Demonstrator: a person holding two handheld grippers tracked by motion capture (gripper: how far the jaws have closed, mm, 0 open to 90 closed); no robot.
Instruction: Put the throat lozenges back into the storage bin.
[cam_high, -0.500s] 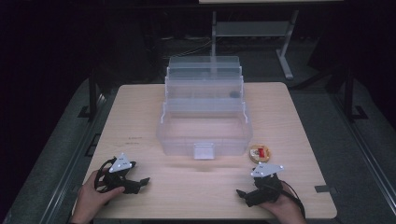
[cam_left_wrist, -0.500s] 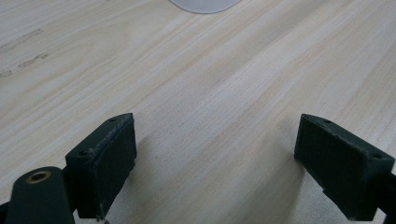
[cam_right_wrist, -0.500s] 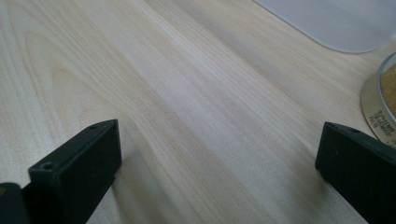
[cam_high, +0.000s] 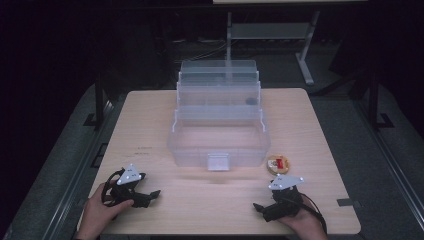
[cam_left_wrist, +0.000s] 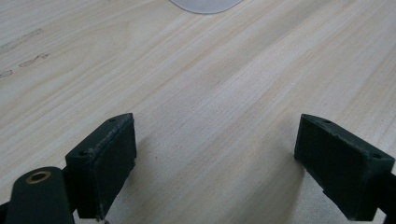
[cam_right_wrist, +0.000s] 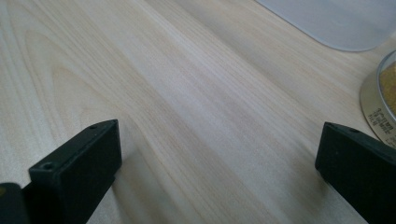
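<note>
A clear plastic tiered organiser box (cam_high: 218, 120) stands open in the middle of the wooden table (cam_high: 150, 125), its trays stepped back and a latch tab at its front. A small round tin (cam_high: 278, 163) with a red and yellow label lies beside the box's front right corner. My left gripper (cam_high: 150, 196) rests on the table near the front left, held by a hand, jaws wide apart with bare wood between them (cam_left_wrist: 215, 154). My right gripper (cam_high: 260, 209) rests near the front right, just in front of the tin, also open and empty (cam_right_wrist: 219, 172).
The box's rounded corner (cam_left_wrist: 205, 4) lies ahead of the left gripper. The box's base (cam_right_wrist: 336, 23) and the tin's rim (cam_right_wrist: 380, 102) sit ahead of the right gripper. Dark floor and a metal stand (cam_high: 270, 35) lie beyond the table.
</note>
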